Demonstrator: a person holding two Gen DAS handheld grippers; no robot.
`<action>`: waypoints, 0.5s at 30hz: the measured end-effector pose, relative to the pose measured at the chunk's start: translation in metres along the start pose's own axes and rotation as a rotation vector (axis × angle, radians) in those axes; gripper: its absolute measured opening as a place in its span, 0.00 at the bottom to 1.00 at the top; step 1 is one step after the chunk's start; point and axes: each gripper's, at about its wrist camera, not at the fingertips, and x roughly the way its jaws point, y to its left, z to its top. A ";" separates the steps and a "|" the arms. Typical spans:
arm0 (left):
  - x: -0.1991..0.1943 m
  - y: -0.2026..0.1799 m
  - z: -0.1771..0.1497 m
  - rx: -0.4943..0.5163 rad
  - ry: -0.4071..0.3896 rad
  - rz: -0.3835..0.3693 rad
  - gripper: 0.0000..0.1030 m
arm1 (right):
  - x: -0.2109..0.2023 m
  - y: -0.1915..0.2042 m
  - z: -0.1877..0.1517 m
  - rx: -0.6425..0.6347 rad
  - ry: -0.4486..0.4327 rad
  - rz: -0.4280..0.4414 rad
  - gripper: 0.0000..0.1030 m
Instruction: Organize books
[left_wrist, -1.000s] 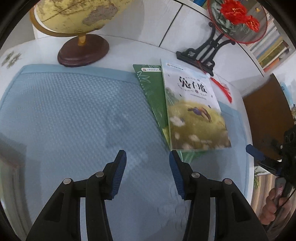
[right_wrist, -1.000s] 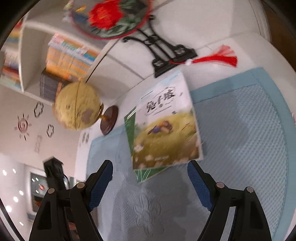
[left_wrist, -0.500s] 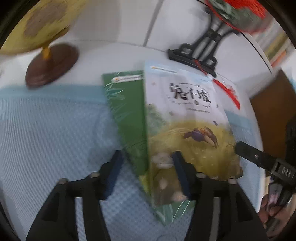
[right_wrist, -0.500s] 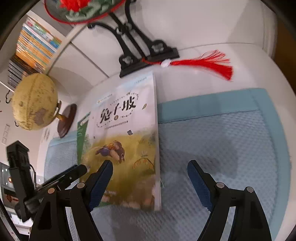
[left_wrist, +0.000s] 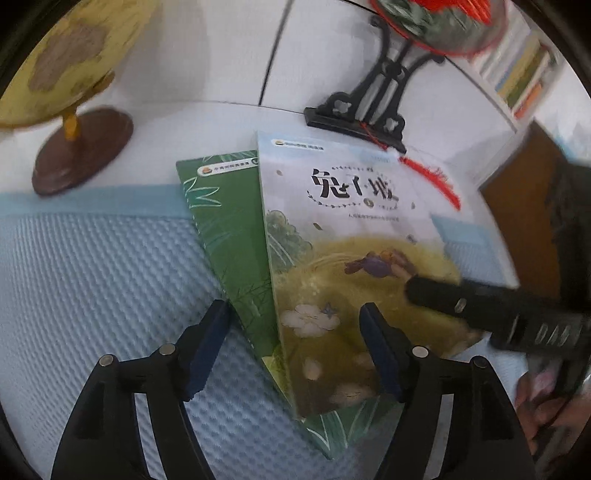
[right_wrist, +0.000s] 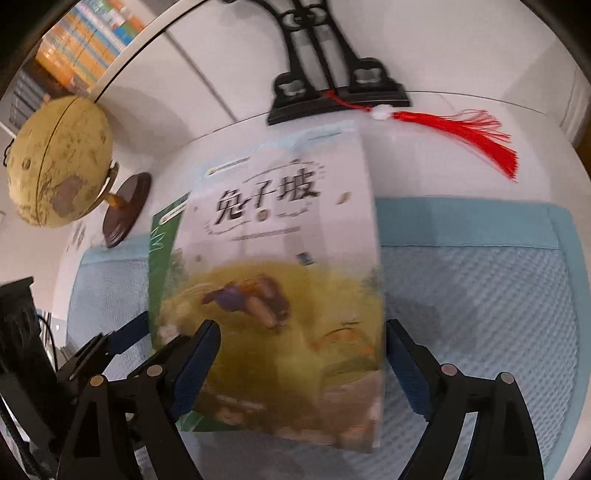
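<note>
A pale picture book (left_wrist: 354, 236) with a yellow field on its cover lies askew on a green book (left_wrist: 229, 229), both flat on the blue mat (left_wrist: 92, 280). My left gripper (left_wrist: 293, 332) hovers over their near left part, its jaws opening: one finger stands over the mat beside the green book, the other over the picture book. The right gripper (right_wrist: 301, 332) hangs over the picture book (right_wrist: 280, 277), jaws also opening and spanning its right half. Neither gripper's pads press on a book. The green book (right_wrist: 162, 251) peeks out at the left. The right gripper's finger (left_wrist: 461, 302) crosses the cover.
A yellow globe (right_wrist: 59, 162) on a brown base stands at the back left. A black fan stand (right_wrist: 332, 88) with a red tassel (right_wrist: 461, 129) sits just behind the books. Shelves of books (right_wrist: 85, 44) line the wall. A hand (left_wrist: 543, 406) holds the right gripper.
Both grippers came down and closer to the two books, from beside them to over them. Both pairs of jaws stand wider than before. The books have not shifted.
</note>
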 end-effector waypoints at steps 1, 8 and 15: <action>0.000 0.001 0.000 -0.005 0.003 -0.010 0.68 | 0.001 0.002 -0.001 -0.002 0.008 -0.009 0.89; -0.011 0.004 -0.014 0.002 0.035 -0.072 0.68 | -0.002 0.006 -0.013 0.058 0.032 0.064 0.90; -0.027 0.016 -0.037 -0.062 0.058 -0.122 0.68 | -0.008 0.017 -0.044 0.065 0.077 0.128 0.91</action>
